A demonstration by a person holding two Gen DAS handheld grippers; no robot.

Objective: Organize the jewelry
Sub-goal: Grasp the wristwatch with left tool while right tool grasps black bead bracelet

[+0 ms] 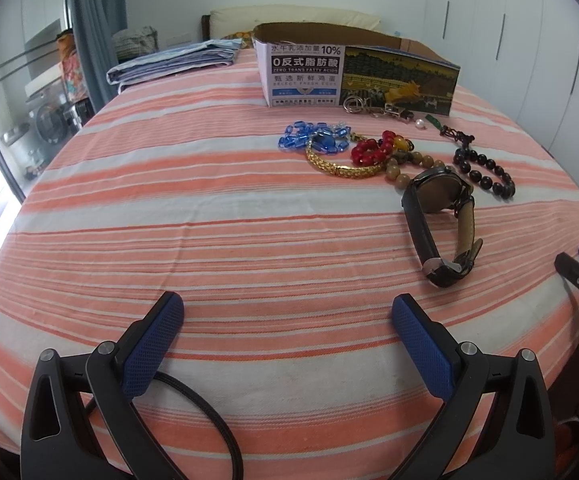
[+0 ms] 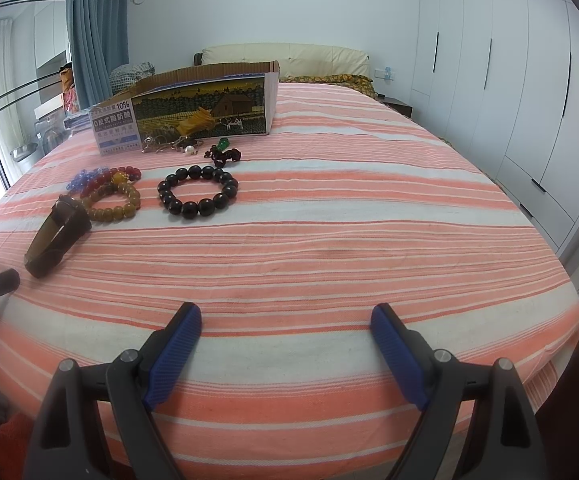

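Jewelry lies on a striped bedspread in front of an open cardboard box (image 1: 353,76) (image 2: 193,114). In the left wrist view I see blue glass beads (image 1: 313,138), a gold bracelet (image 1: 341,164), a red bead bracelet (image 1: 373,148), tan beads (image 1: 399,170), a wristwatch (image 1: 441,216) and a dark bead bracelet (image 1: 485,170). The right wrist view shows the dark bead bracelet (image 2: 198,192), tan bead bracelet (image 2: 115,202) and watch (image 2: 57,236). My left gripper (image 1: 287,316) and right gripper (image 2: 285,318) hover open and empty over the near part of the bed.
Key rings, a pearl and a green charm (image 2: 222,145) lie by the box. Folded bedding (image 1: 177,62) sits far left, pillows at the headboard (image 2: 285,58), white wardrobes (image 2: 509,100) along the right. The bed edge drops off at right.
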